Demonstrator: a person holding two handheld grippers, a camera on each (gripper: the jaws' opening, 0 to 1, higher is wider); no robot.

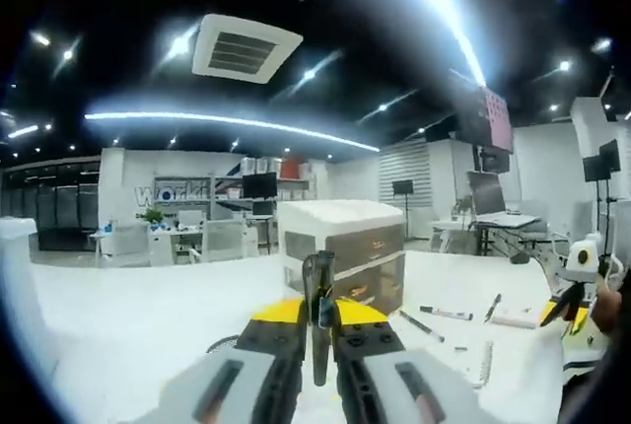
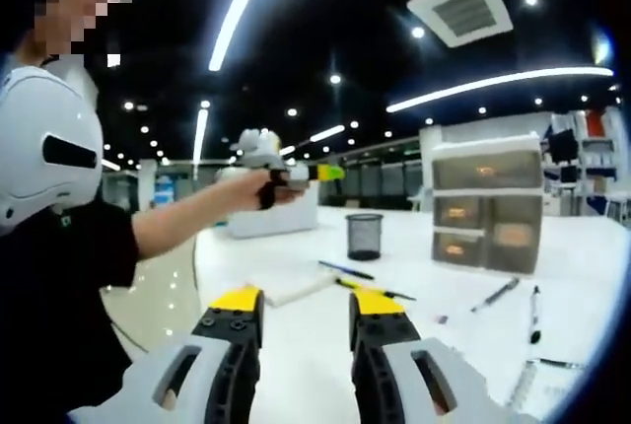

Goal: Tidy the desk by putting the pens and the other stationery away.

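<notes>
My left gripper is shut on a dark pen that stands upright between its yellow-tipped jaws, held up in the air. Beyond it stands a white and grey drawer unit. In the right gripper view a person's hand holds that left gripper high above the white desk. My right gripper is open with nothing between its jaws, low over the desk. Ahead of it lie a blue pen, a yellow and black pen, a grey marker and a black marker.
A black mesh pen cup stands at the desk's far side, left of the drawer unit. A flat notebook lies near the pens and a spiral notebook at the right edge. More pens lie right of the drawers.
</notes>
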